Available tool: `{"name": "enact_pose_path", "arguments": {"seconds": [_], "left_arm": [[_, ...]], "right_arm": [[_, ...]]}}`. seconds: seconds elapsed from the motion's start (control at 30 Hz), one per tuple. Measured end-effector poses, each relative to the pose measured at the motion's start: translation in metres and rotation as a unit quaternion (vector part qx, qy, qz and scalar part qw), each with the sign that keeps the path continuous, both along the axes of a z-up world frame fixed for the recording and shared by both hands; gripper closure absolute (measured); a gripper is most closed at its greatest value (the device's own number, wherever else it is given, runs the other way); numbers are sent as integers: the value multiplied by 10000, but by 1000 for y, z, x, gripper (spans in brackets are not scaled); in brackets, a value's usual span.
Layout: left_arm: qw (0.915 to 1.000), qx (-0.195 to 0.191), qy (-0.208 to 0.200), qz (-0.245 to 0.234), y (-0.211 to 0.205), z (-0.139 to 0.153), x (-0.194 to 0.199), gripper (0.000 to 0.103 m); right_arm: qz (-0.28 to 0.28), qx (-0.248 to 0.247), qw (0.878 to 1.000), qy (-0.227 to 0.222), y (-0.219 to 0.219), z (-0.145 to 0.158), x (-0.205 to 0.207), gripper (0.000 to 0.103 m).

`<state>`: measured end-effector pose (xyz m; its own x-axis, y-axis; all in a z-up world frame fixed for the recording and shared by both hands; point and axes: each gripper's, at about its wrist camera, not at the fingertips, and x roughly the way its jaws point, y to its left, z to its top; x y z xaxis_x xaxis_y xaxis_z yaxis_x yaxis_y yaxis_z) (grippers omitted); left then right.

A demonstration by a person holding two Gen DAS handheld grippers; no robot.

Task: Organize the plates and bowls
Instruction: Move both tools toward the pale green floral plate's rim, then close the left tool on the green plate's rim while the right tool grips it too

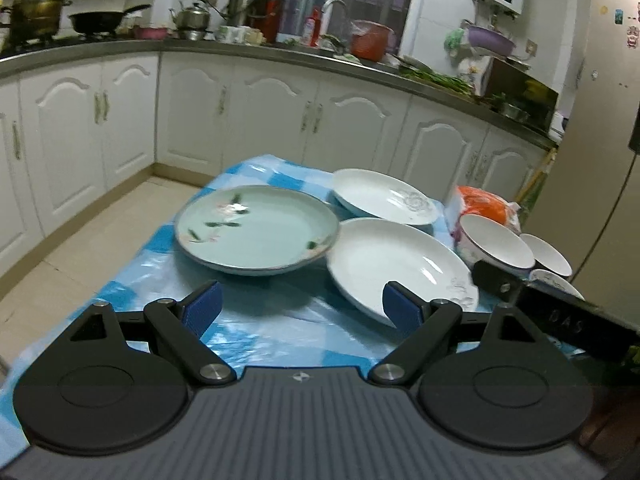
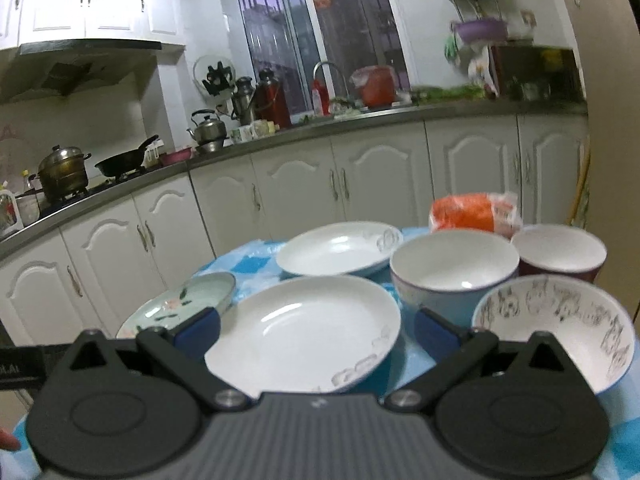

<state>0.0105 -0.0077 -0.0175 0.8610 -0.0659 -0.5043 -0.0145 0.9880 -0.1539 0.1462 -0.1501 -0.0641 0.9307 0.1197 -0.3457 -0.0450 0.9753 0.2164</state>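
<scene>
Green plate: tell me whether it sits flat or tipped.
Tipped. The green plate has its right edge lapping over a white plate's rim.

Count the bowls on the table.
3, all right of the plates: a plain white-lined bowl, a dark red bowl behind it, and a rabbit-patterned bowl nearest. Nothing suggests more hidden.

Bare tablecloth (image 1: 280, 320) lies open before the plates; three bowls (image 2: 452, 268) (touching) crowd the right.

We are in a home kitchen. Along the grey counter (image 2: 360, 118) over arched white cabinet doors (image 1: 128, 120) we see a steel kettle (image 2: 208, 128), a black frying pan (image 1: 104, 22) and a steel tap (image 2: 326, 70) by the window.
</scene>
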Motion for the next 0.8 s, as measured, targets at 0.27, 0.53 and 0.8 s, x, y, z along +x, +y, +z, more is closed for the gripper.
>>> {"name": "enact_pose_path", "arguments": {"seconds": [0.27,0.53,0.8], "left_arm": [[9997,-93,195,-130,-6,-4,23,7],[9990,-264,337,124,0,-7,43,17],[9945,-708,273,721,46,-6,52,27]], "right_arm": [[270,320,9987,282,-1,-9,14,4],[442,449,9968,486,-4,-14,26,8],[918,790,9909,585,4,-8,33,8]]}}
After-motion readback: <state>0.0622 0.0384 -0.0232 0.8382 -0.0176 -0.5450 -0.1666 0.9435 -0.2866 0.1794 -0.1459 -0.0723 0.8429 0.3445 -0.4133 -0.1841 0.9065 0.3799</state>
